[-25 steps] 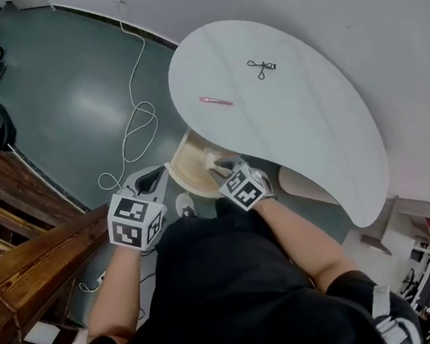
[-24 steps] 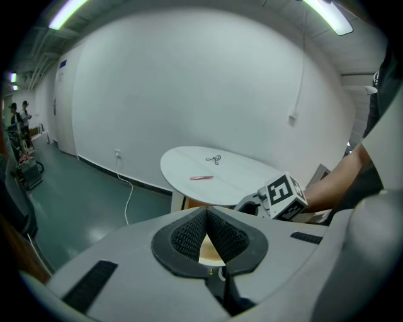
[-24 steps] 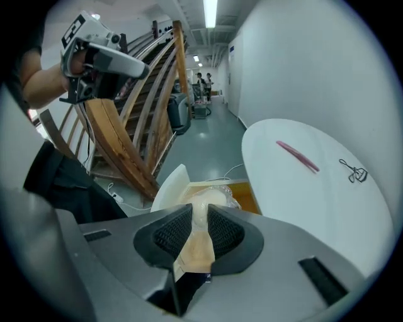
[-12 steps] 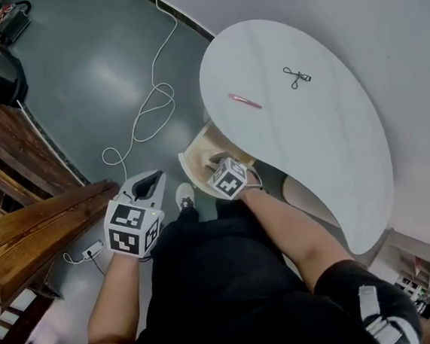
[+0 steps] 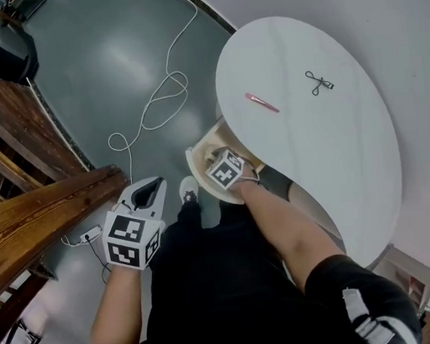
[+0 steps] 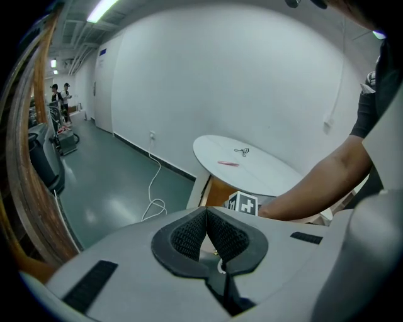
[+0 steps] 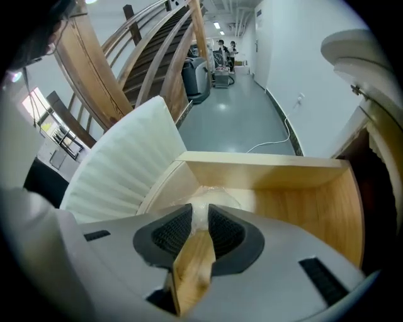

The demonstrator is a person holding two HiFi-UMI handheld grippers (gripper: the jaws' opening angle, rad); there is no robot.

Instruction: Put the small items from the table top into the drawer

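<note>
A white curved table (image 5: 318, 142) carries a thin pink item (image 5: 261, 102) and a black eyelash curler (image 5: 318, 82); both also show in the left gripper view, the pink item (image 6: 228, 163) and the curler (image 6: 240, 151). Under the table's near edge a wooden drawer (image 5: 196, 160) stands pulled out. My right gripper (image 5: 222, 163) reaches down into it. Inside the drawer (image 7: 283, 207) the right gripper (image 7: 201, 217) is shut on a small clear-wrapped whitish item (image 7: 204, 201). My left gripper (image 5: 147, 190) hangs left of the drawer over the floor. In its own view the left gripper (image 6: 206, 214) is shut and holds nothing.
A white cable (image 5: 155, 97) loops over the green floor left of the table. A wooden stair rail (image 5: 37, 215) runs along the left, with a plug (image 5: 89, 234) beside it. The drawer's white ribbed panel (image 7: 119, 163) stands at its left side.
My right gripper has sunk from the drawer's rim down into the drawer with the wrapped item. The left gripper has drifted slightly lower and rolled. The head view has swung, so the table sits further right.
</note>
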